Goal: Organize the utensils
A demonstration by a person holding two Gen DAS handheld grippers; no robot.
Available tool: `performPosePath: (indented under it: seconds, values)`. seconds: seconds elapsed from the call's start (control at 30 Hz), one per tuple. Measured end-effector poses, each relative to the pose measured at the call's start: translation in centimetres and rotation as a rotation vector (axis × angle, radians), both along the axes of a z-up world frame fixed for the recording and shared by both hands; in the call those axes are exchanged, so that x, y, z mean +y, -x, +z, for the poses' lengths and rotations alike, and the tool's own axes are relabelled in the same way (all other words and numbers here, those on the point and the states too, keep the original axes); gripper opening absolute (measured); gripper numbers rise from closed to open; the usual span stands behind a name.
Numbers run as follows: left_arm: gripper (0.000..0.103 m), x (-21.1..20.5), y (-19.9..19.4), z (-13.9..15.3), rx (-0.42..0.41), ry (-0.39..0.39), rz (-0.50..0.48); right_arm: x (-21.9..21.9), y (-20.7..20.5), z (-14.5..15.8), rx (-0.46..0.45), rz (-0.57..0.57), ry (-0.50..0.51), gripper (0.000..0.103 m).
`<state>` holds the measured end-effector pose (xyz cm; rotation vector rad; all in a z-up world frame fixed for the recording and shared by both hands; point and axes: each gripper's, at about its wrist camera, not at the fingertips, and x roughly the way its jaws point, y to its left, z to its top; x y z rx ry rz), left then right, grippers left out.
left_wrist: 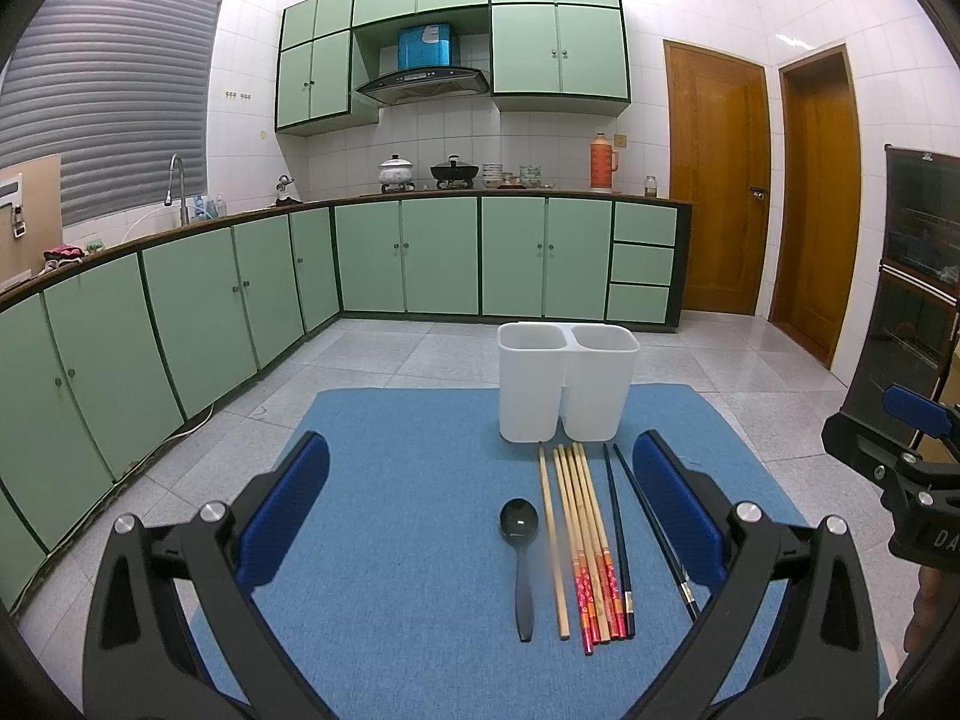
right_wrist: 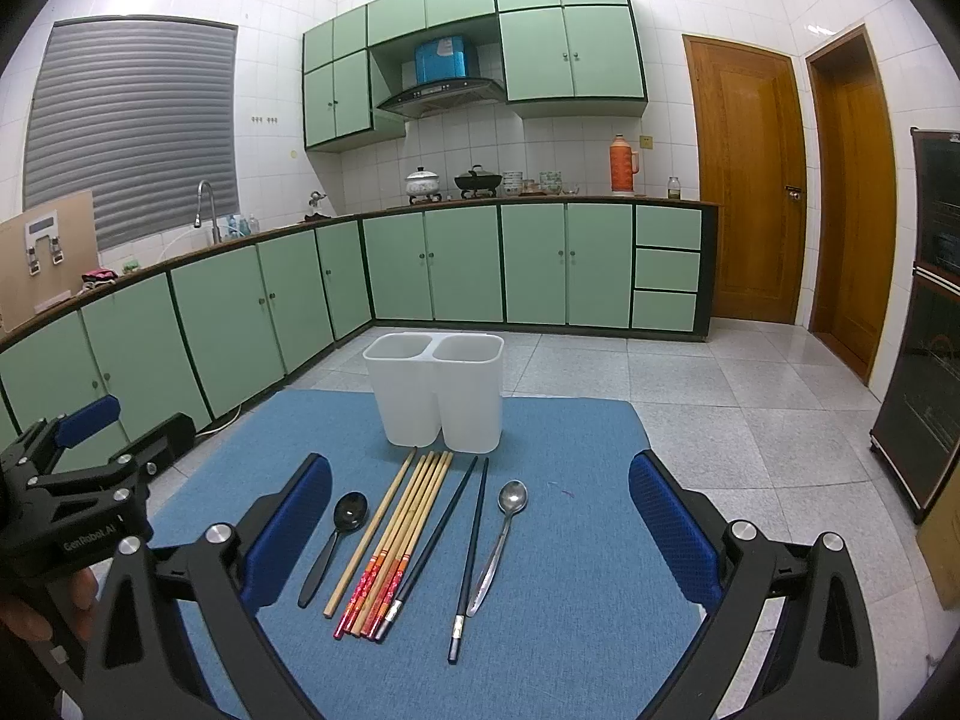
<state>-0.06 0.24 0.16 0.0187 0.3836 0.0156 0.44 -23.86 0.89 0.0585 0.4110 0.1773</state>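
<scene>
My left gripper (right_wrist: 78,450), lower left, reads "GenRobot.AI"; red-patterned bamboo chopsticks (right_wrist: 393,546) lie untouched, and both my grippers gape empty.

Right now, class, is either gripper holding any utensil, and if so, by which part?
Nothing is held. The left gripper and right gripper are both open above the blue mat; the spoons and chopsticks lie untouched on it.

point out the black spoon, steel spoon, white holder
black spoon (left_wrist: 519,519): left wrist view, bowl
steel spoon (right_wrist: 513,495): right wrist view, bowl
white holder (right_wrist: 414,402): right wrist view, left compartment's front wall
</scene>
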Motion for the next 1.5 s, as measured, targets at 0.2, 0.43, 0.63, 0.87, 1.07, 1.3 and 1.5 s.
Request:
performPosePath:
  seconds: [0.2, 0.43, 0.63, 0.87, 1.07, 1.3, 1.5]
  values:
    - [0.098, 0.01, -0.01, 0.04, 0.001, 0.000, 0.000, 0.00, 0.00, -0.01, -0.001, 0.000, 0.000, 0.097]
    - [0.098, 0.01, 0.00, 0.04, 0.001, 0.000, 0.000, -0.01, 0.00, -0.02, -0.001, 0.000, 0.000, 0.097]
    - [0.098, 0.01, 0.01, 0.06, 0.000, -0.002, 0.000, 0.00, -0.03, -0.03, -0.001, 0.000, 0.000, 0.097]
    - [0.098, -0.01, 0.03, 0.09, 0.000, -0.001, 0.000, -0.01, -0.04, -0.01, -0.001, 0.001, 0.000, 0.097]
    - [0.098, 0.00, 0.04, 0.07, 0.000, -0.002, 0.000, -0.02, -0.06, -0.02, -0.001, 0.001, -0.001, 0.097]
    - [0.098, -0.05, 0.04, 0.05, 0.000, -0.002, -0.001, -0.02, -0.06, -0.01, -0.001, 0.001, -0.001, 0.097]
    - [0.098, 0.34, -0.21, 0.00, 0.009, -0.001, 0.000, -0.07, -0.21, -0.04, 0.005, 0.000, 0.001, 0.097]
